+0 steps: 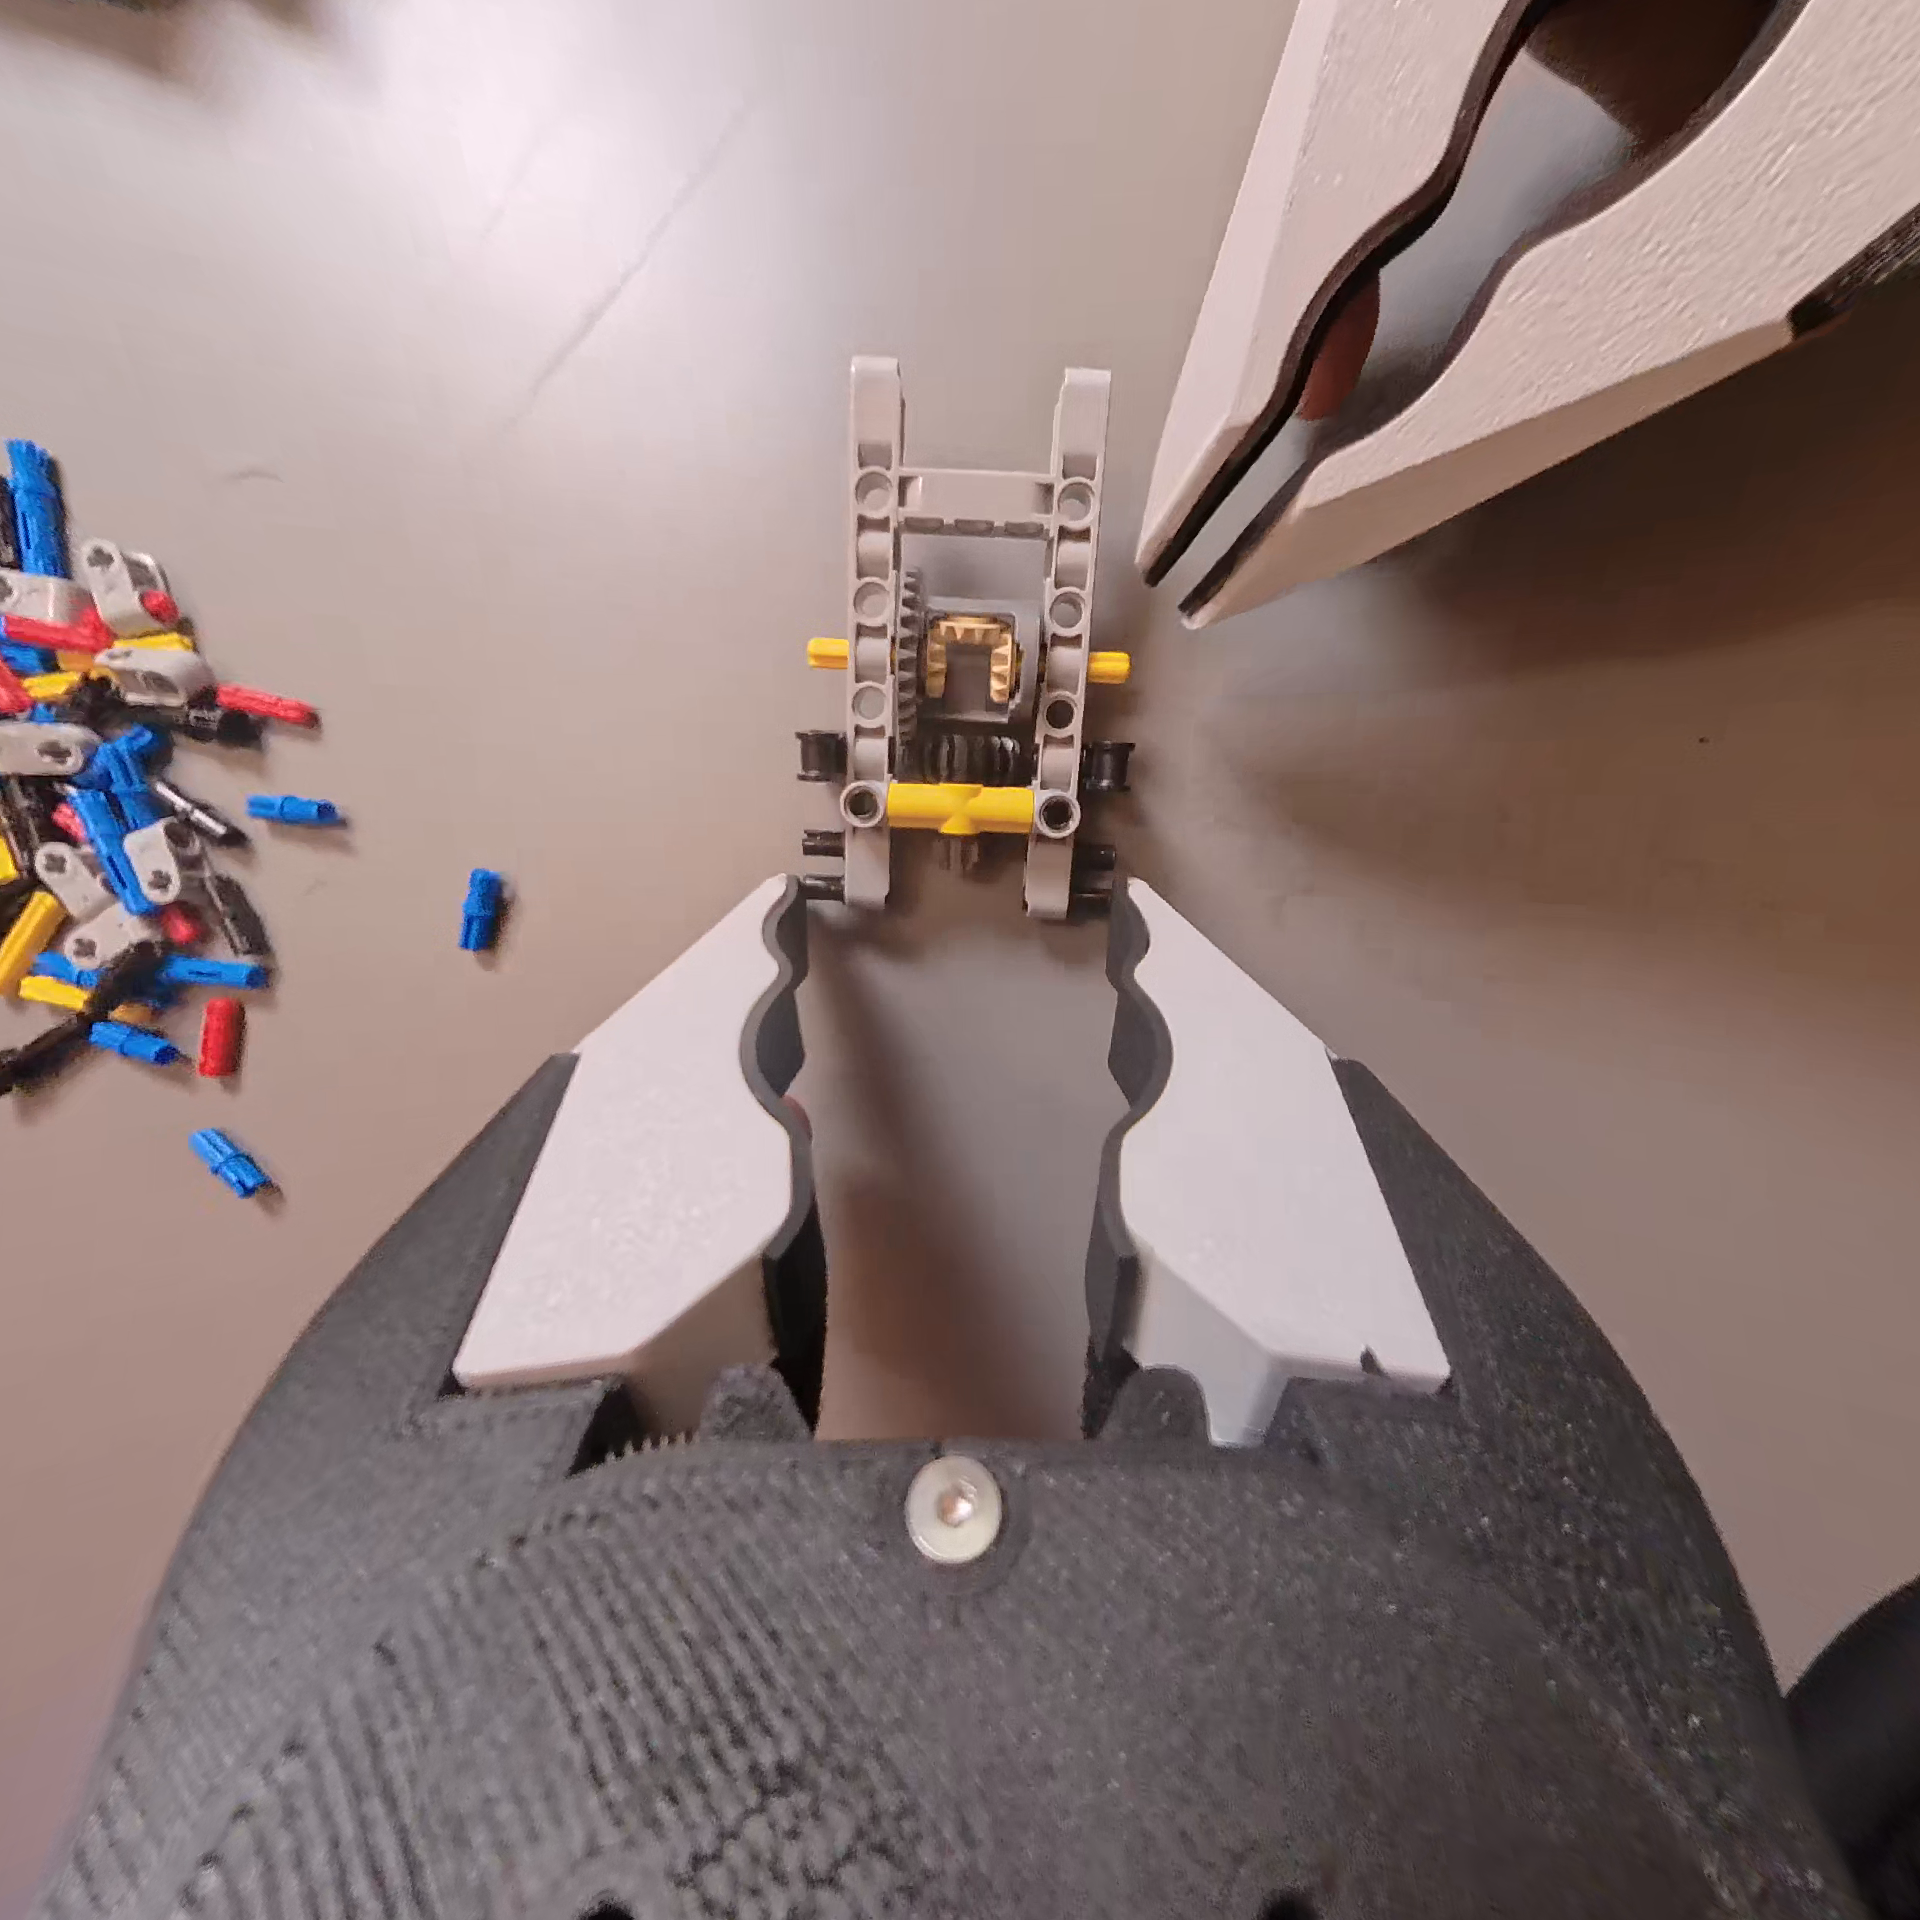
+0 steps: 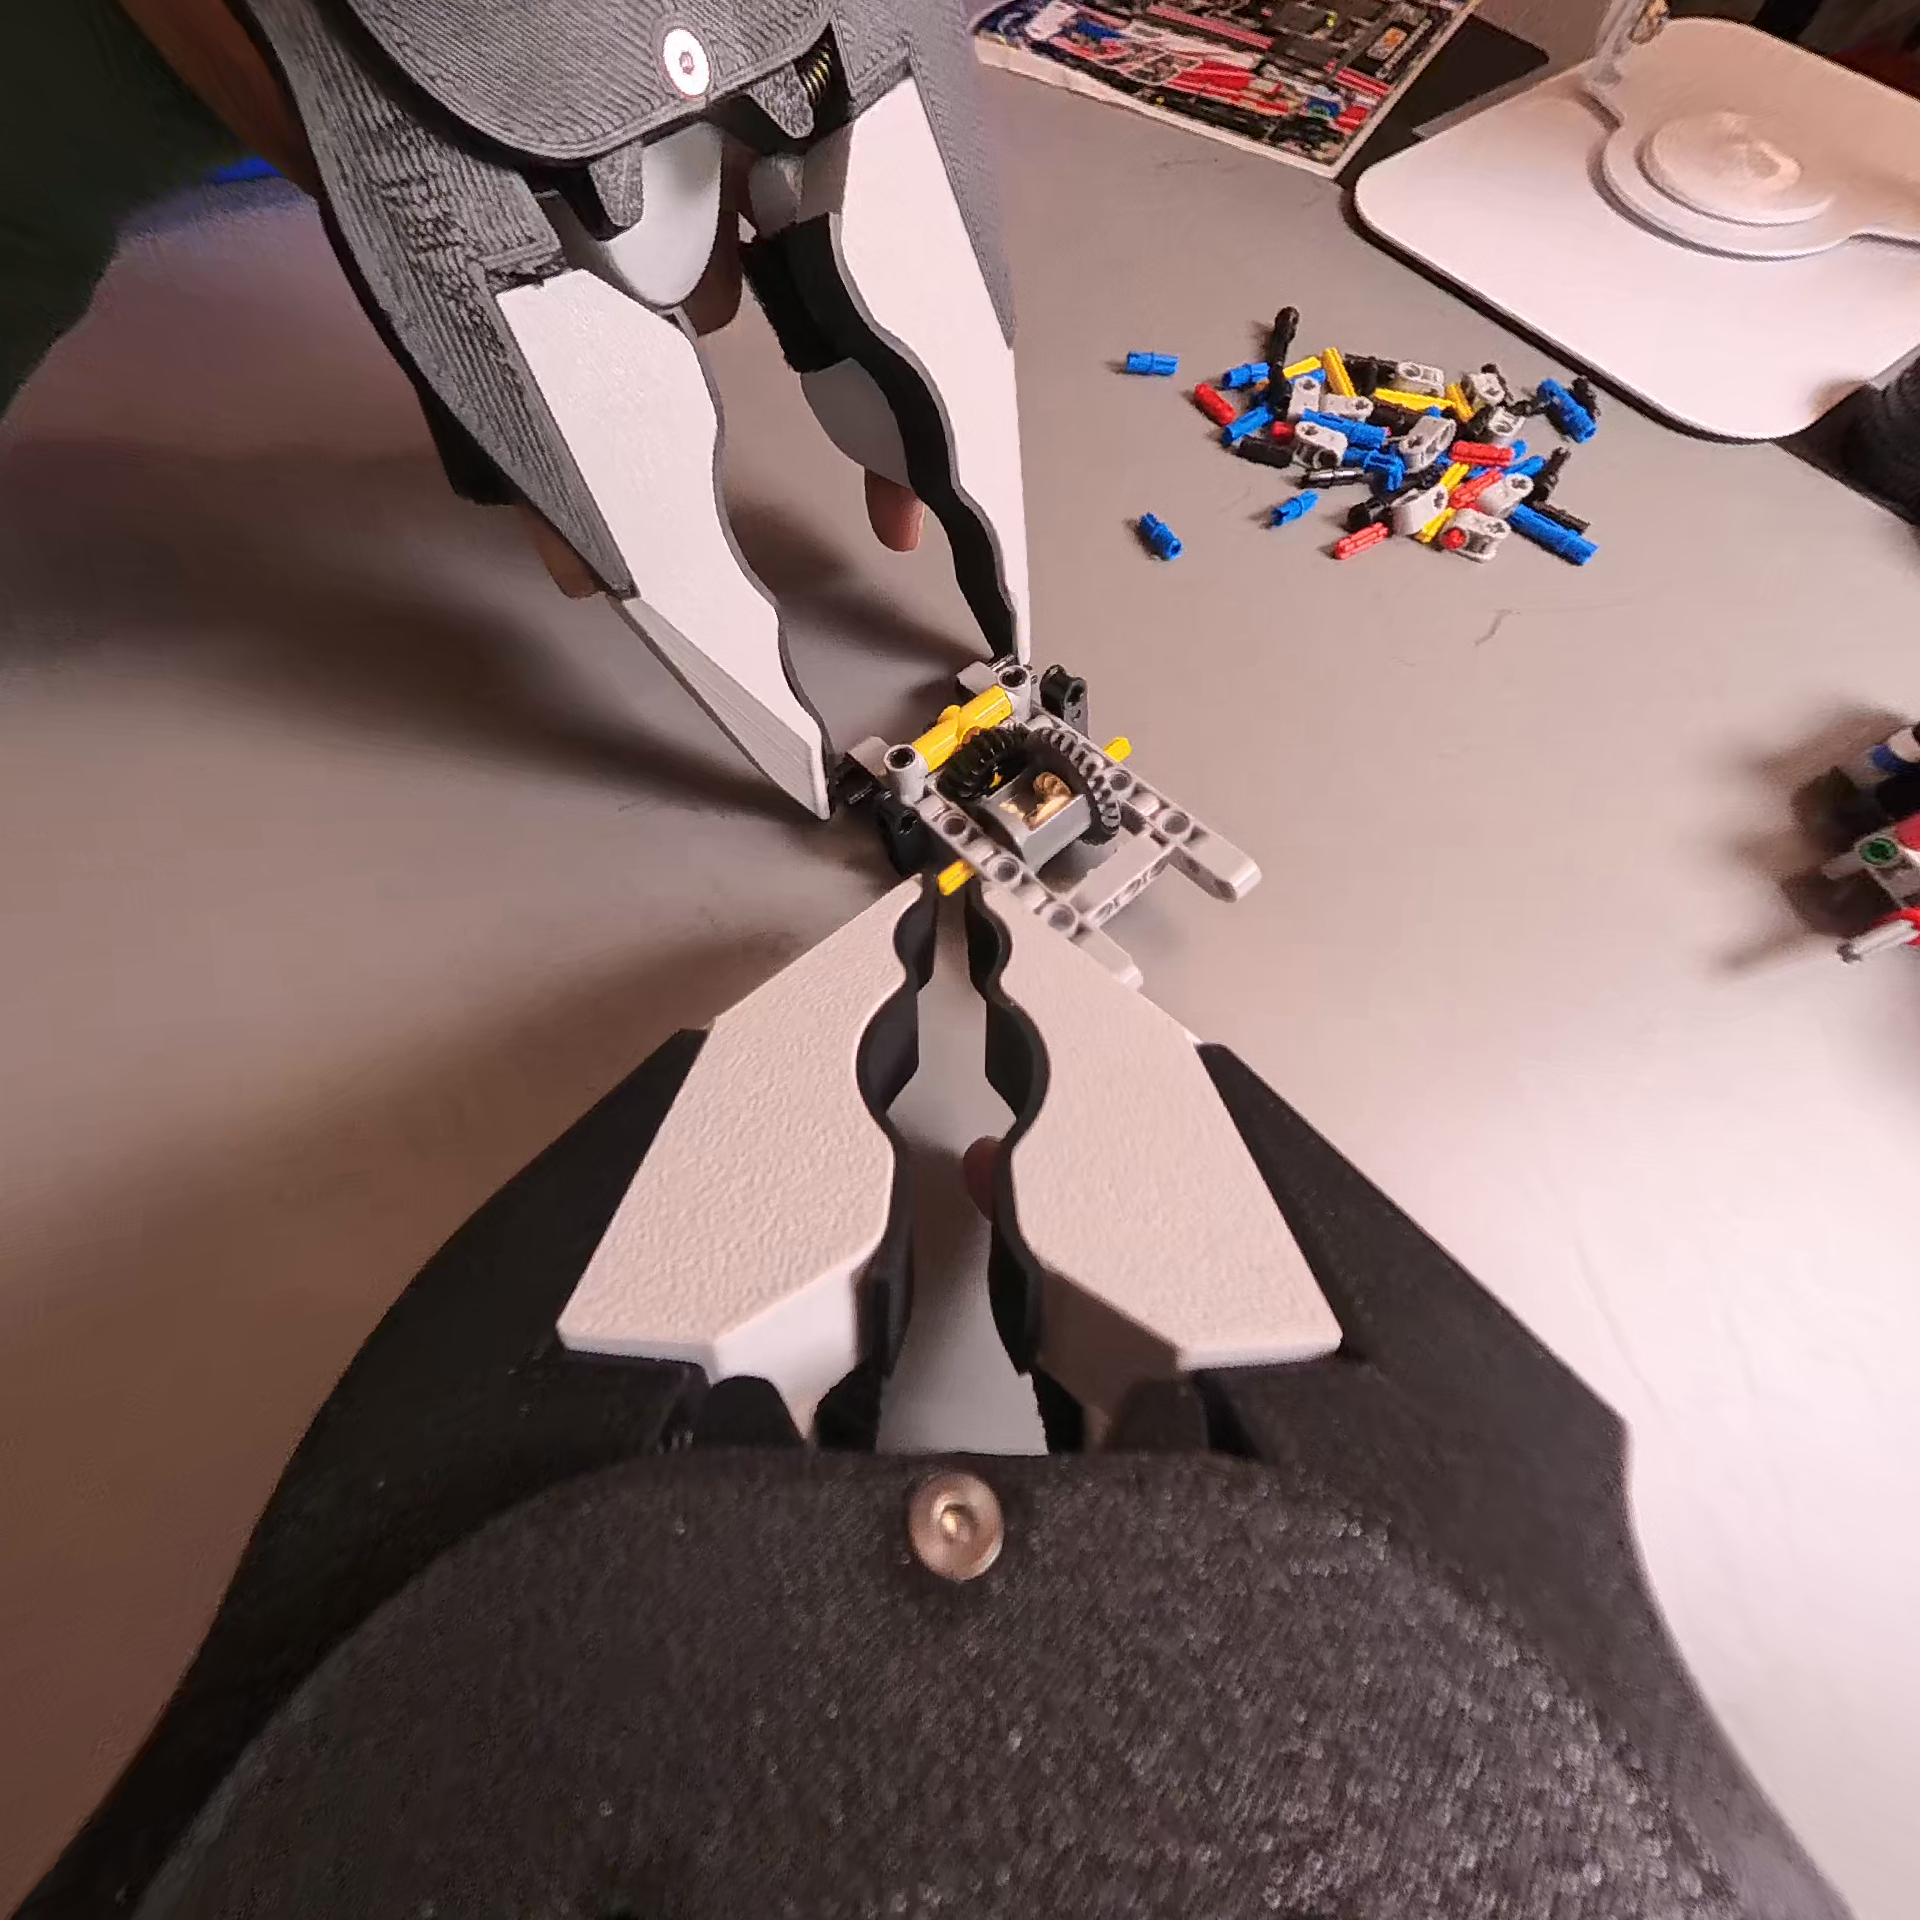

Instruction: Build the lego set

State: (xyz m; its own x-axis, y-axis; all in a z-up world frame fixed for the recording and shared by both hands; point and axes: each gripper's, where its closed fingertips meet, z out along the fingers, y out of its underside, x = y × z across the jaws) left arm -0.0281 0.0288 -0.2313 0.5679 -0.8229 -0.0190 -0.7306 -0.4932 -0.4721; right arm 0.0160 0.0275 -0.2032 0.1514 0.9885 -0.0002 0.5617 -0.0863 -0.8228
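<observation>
A grey lego frame [image 1: 977,665] with gears, yellow axles and black pins lies flat on the grey table; it also shows in the right wrist view [image 2: 1049,821]. My left gripper [image 1: 961,899] is open, and its tips straddle the frame's near end beside the black pins; the right wrist view shows it coming from above [image 2: 920,727]. My right gripper [image 2: 948,902] is nearly shut with a thin slit and holds nothing. Its tips are right at the yellow axle end [image 2: 951,878] on the frame's side. In the left wrist view it [image 1: 1172,594] hovers at the frame's right.
A pile of loose blue, red, yellow, black and grey pieces [image 2: 1423,436] lies beyond the frame, at the left in the left wrist view [image 1: 104,779]. An instruction booklet [image 2: 1226,73], a white tray [image 2: 1662,239] and another small build [image 2: 1881,842] lie farther off. The tips of one gripper are about 6 centimetres away from the tips of the other.
</observation>
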